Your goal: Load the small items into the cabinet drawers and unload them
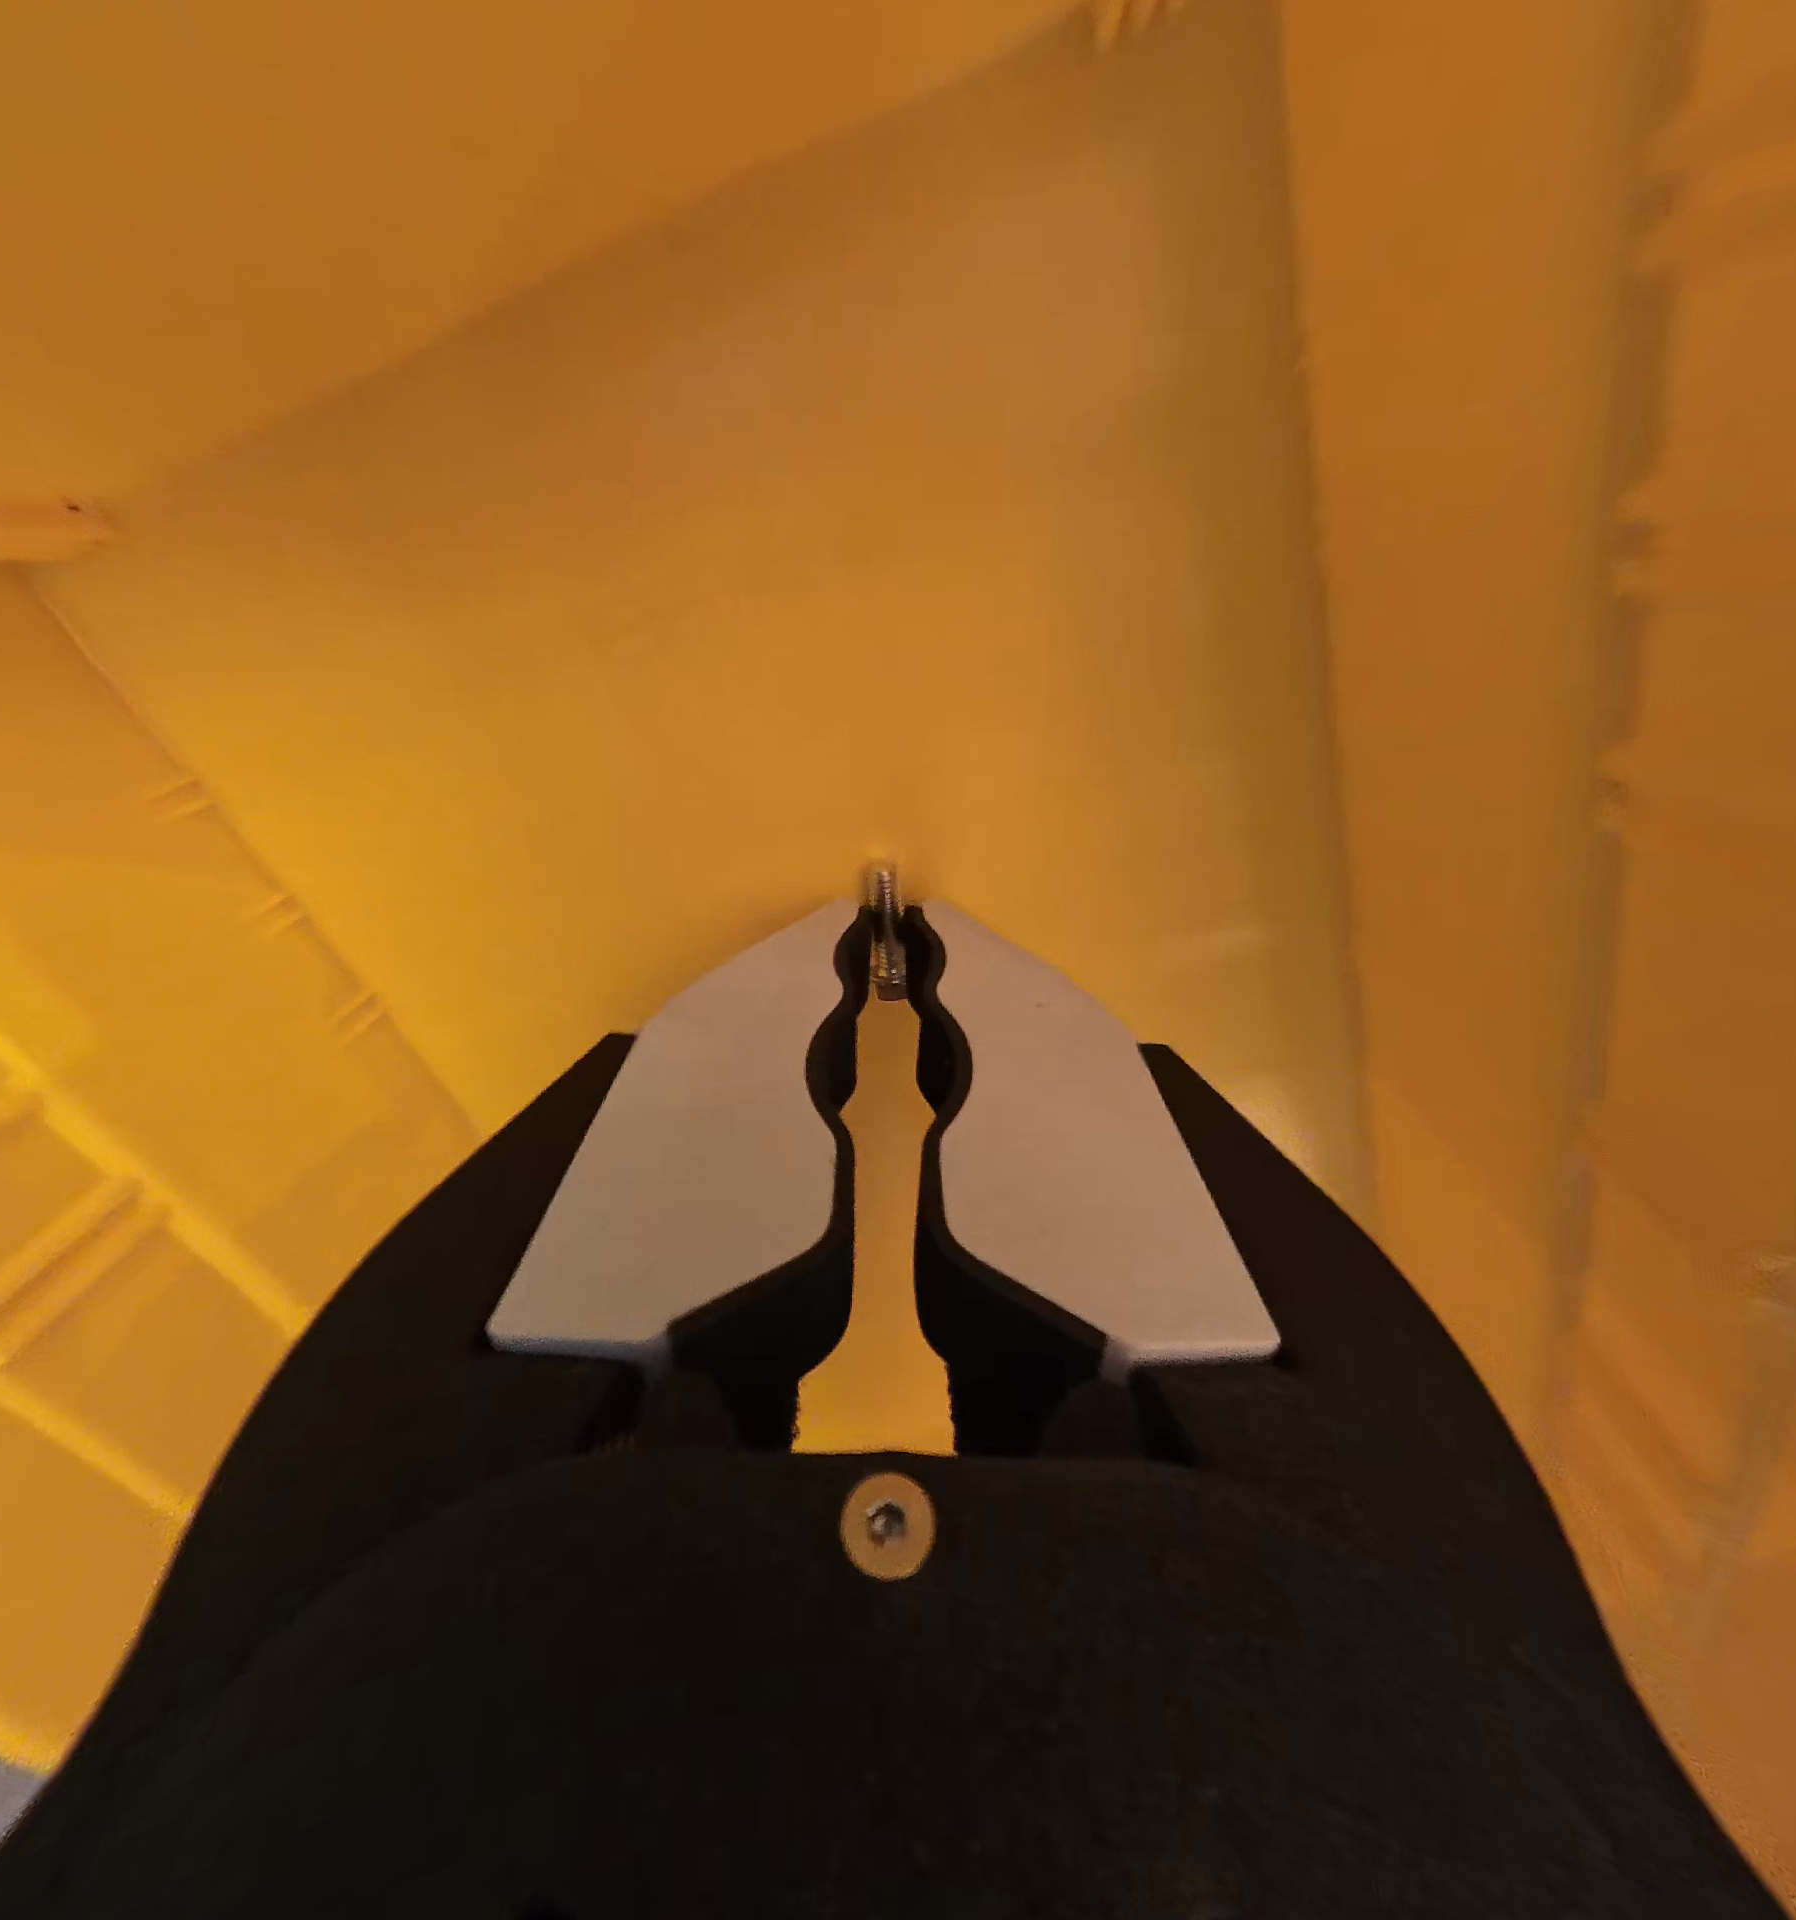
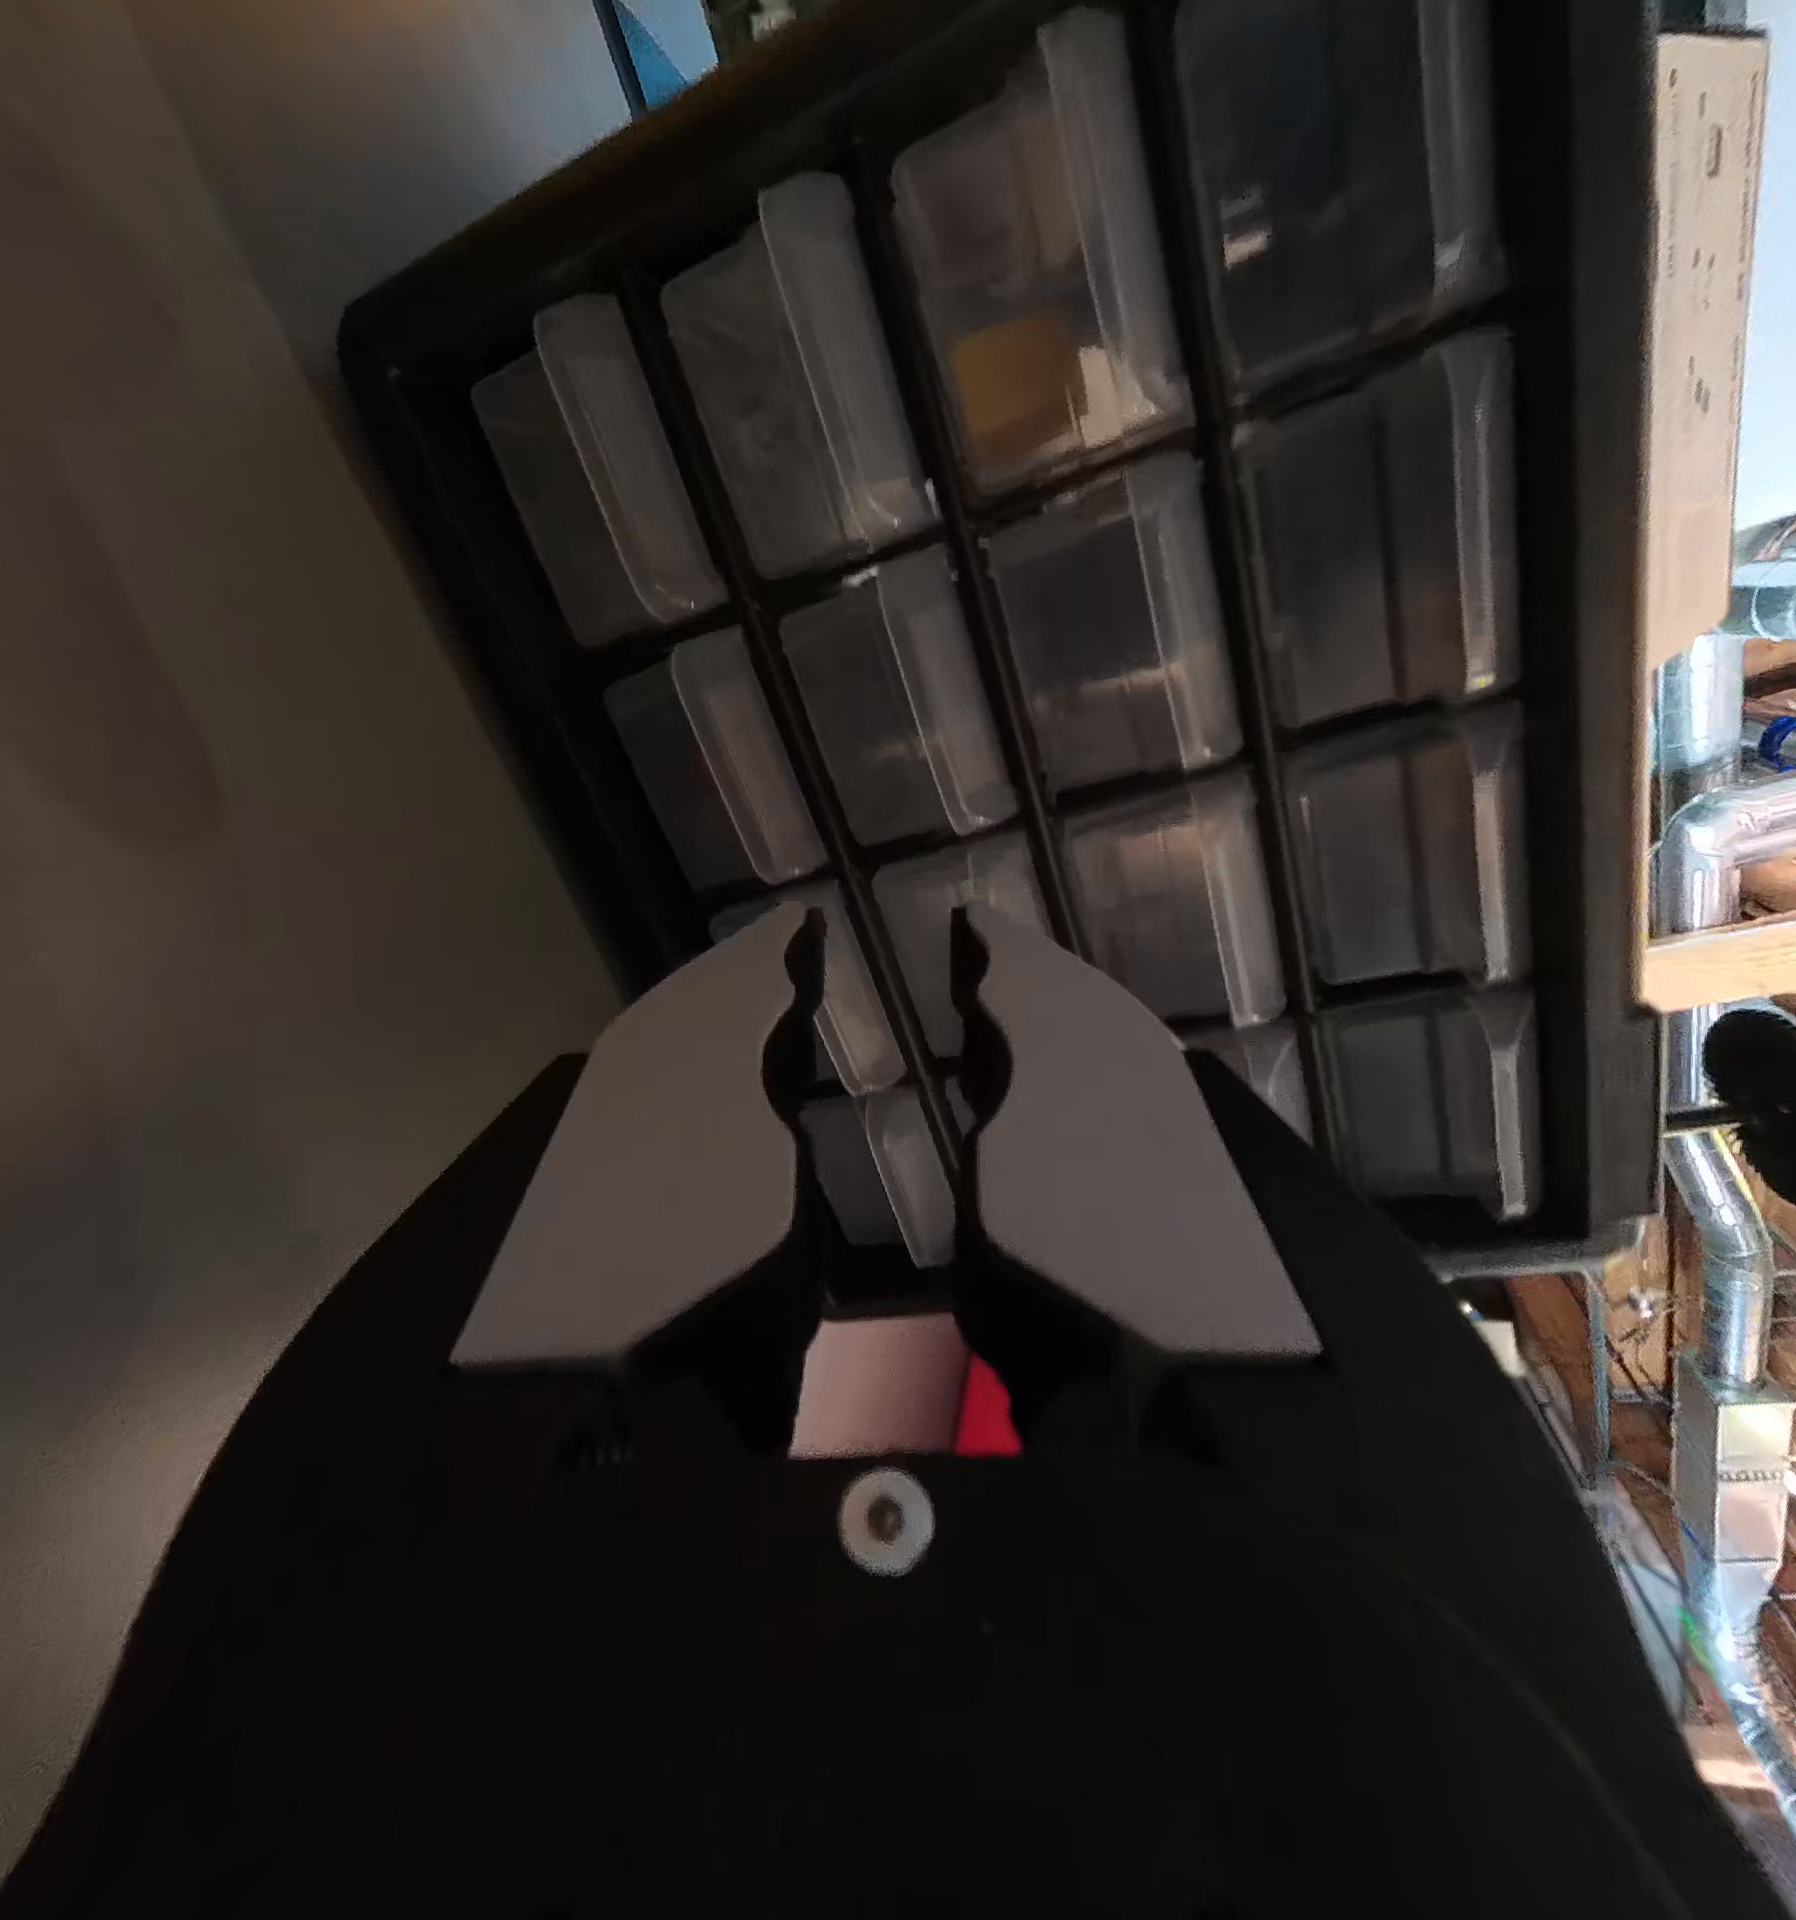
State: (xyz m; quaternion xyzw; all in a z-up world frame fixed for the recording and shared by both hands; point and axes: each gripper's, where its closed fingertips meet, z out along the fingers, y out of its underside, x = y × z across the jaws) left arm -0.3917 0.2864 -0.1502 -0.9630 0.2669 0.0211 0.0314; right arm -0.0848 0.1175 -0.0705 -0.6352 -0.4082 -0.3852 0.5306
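Nearest, in the left wrist view: left gripper [image 1: 886, 920] pinched almost closed on a small silver screw [image 1: 883, 935], threaded end poking just past the fingertips, deep inside a yellow bin [image 1: 665, 571] with plain walls all round. In the right wrist view: right gripper [image 2: 886, 925] parted by a moderate gap and holding nothing, aimed at the lower drawers of the black cabinet [image 2: 1600, 623]. Beyond: rows of clear plastic drawers [image 2: 1070, 312] all pushed in, something orange dimly seen in one, a cardboard box [image 2: 1694, 468] against the cabinet's far side, silver ducting [image 2: 1704, 831] farther off.
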